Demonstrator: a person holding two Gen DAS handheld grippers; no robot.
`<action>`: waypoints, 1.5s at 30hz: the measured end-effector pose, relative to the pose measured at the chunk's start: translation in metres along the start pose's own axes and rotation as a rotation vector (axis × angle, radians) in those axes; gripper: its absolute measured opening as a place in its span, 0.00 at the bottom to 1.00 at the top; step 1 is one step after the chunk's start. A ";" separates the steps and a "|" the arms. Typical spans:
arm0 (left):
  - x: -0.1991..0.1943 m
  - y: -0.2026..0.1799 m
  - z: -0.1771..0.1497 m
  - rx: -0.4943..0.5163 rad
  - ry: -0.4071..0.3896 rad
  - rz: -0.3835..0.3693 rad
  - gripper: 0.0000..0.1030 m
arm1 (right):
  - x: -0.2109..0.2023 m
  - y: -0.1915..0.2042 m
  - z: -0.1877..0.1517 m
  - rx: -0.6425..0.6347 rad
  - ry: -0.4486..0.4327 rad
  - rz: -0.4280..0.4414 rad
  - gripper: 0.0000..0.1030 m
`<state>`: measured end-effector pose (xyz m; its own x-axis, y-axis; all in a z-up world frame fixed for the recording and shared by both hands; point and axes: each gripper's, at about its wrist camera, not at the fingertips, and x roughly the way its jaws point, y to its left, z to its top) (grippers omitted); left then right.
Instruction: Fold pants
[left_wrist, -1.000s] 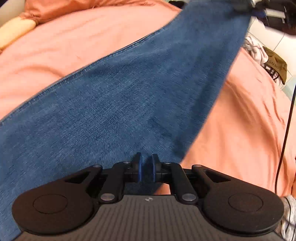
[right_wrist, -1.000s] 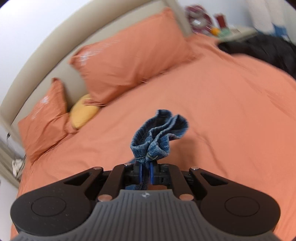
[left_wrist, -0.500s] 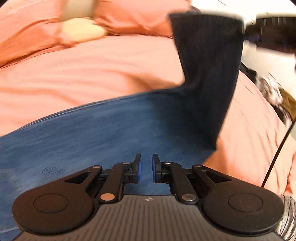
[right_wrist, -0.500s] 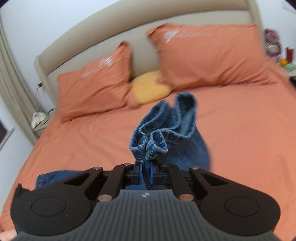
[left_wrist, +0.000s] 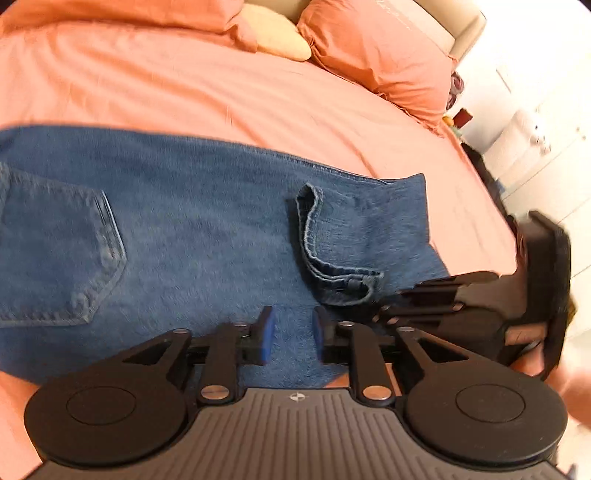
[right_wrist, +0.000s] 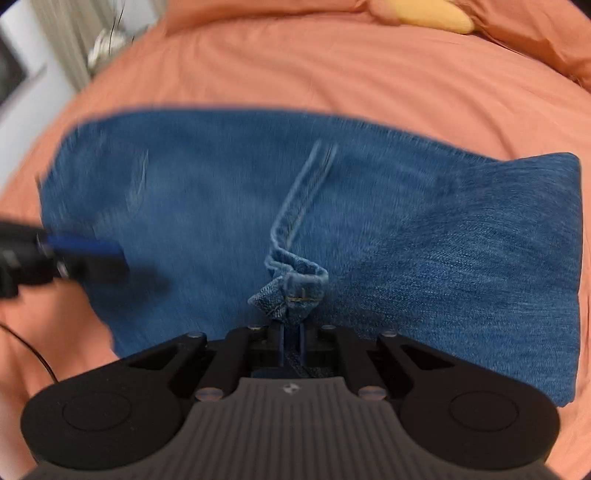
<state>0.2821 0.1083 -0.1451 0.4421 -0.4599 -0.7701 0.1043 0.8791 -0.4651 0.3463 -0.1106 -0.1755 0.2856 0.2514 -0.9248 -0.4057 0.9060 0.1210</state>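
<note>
Left wrist view: you are looking down on the blue denim jeans, folded into a broad band that runs from nine o'clock to about three o'clock across the salmon-orange bedspread. The weave is coarse and slightly fuzzy, with paler stitched seams. A back pocket with a pointed lower edge sits at nine o'clock, and the leg hem, a thick double-stitched cuff curled into a hook shape, lies on top of the denim just past centre. Your left gripper hovers above the cloth at six o'clock; its blue-padded fingers stand apart with a clear gap, and nothing sits between them. At three o'clock your right gripper enters as a ribbed black body, somewhat blurred. Two orange pillows and a pale yellow cushion line the beige headboard at twelve to one o'clock.

Right wrist view: your right gripper has its fingers pressed nearly together on a bunched knot of the hem, pinching the fabric, with the folded jeans spread beneath it on the bedspread. At nine o'clock your left gripper shows as a blurred black-and-blue shape over the denim's edge.
</note>
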 end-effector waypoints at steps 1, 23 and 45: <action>0.001 0.003 0.005 -0.014 0.006 -0.012 0.24 | 0.002 0.002 -0.002 -0.020 0.001 -0.009 0.03; 0.109 0.020 0.030 -0.456 0.030 -0.183 0.35 | -0.086 -0.130 -0.037 0.114 -0.133 -0.221 0.48; 0.024 -0.128 0.110 0.043 -0.194 0.013 0.06 | -0.027 -0.103 -0.085 -0.002 -0.222 -0.467 0.81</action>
<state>0.3768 -0.0015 -0.0558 0.6068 -0.4197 -0.6750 0.1338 0.8911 -0.4337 0.3067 -0.2393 -0.1941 0.6136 -0.1131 -0.7815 -0.1929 0.9382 -0.2872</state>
